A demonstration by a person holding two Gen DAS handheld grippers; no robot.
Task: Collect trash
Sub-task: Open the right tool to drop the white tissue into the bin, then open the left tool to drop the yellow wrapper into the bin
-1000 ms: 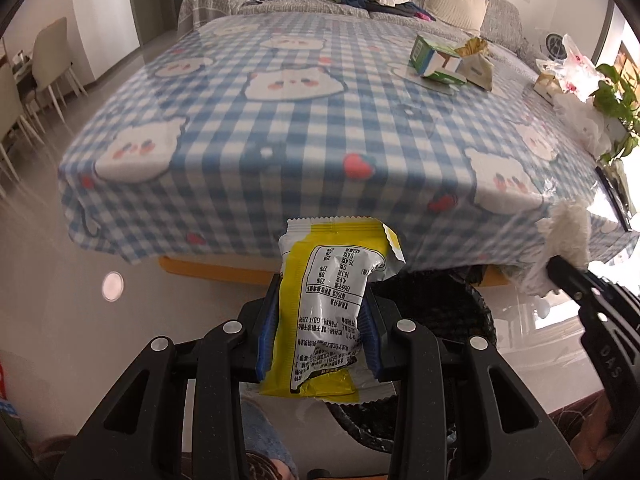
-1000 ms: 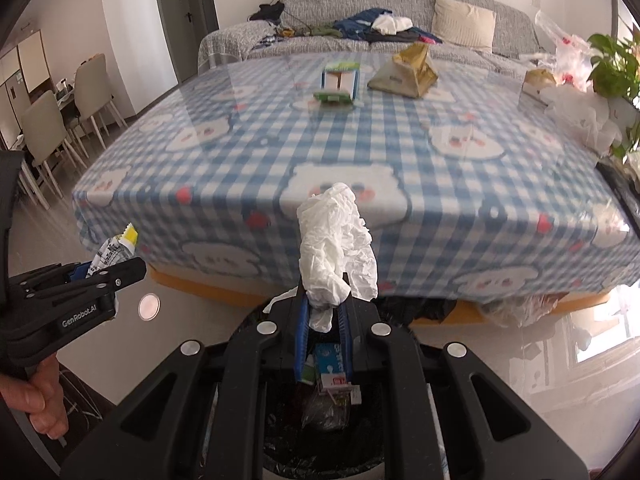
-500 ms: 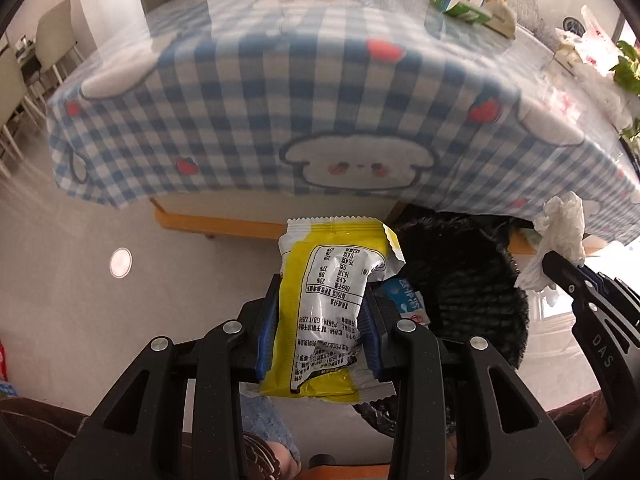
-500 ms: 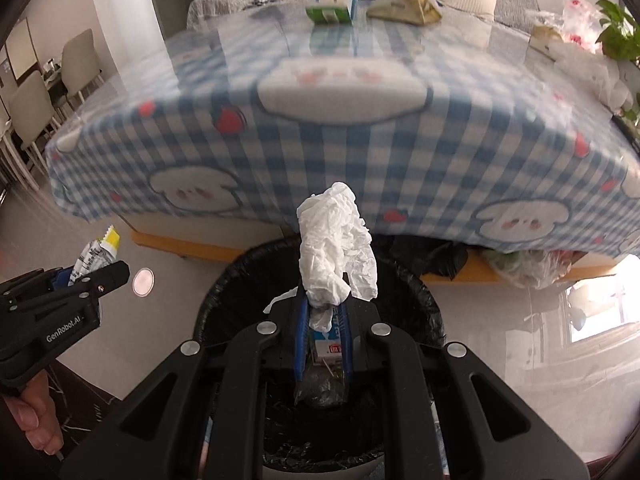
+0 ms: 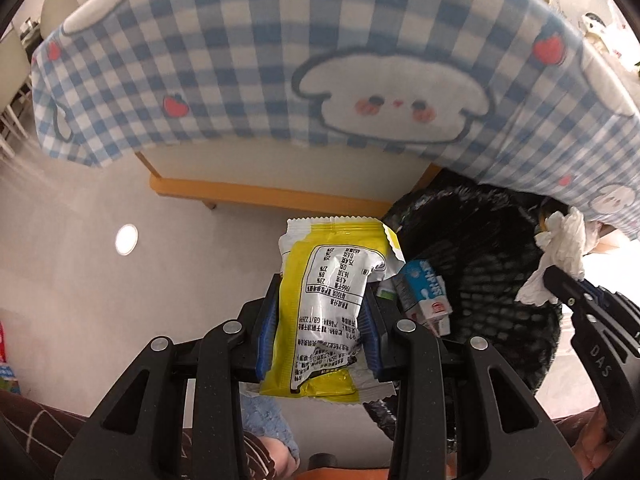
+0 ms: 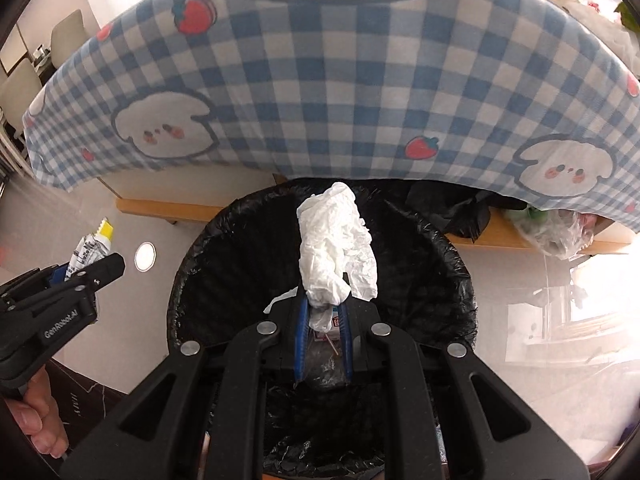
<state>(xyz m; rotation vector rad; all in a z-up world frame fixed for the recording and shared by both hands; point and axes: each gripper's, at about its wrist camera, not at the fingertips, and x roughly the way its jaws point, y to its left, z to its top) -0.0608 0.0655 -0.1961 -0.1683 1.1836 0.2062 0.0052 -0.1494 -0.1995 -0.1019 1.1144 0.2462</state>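
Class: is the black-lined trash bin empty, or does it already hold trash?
Holds trash: a small carton lies inside the bin.

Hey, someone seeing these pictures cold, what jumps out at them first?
Probably the yellow snack wrapper clamped in the left gripper, and the crumpled white tissue pinched in the right gripper directly above the black-lined trash bin. Behind both hangs the blue checked tablecloth.

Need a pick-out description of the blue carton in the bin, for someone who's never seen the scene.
Start at the blue checked tablecloth; below its hanging edge stands a bin with a black liner. Inside it, just right of the yellow wrapper pinched in the left tool, lies the carton: the only blue-and-white box there, with a small red mark.
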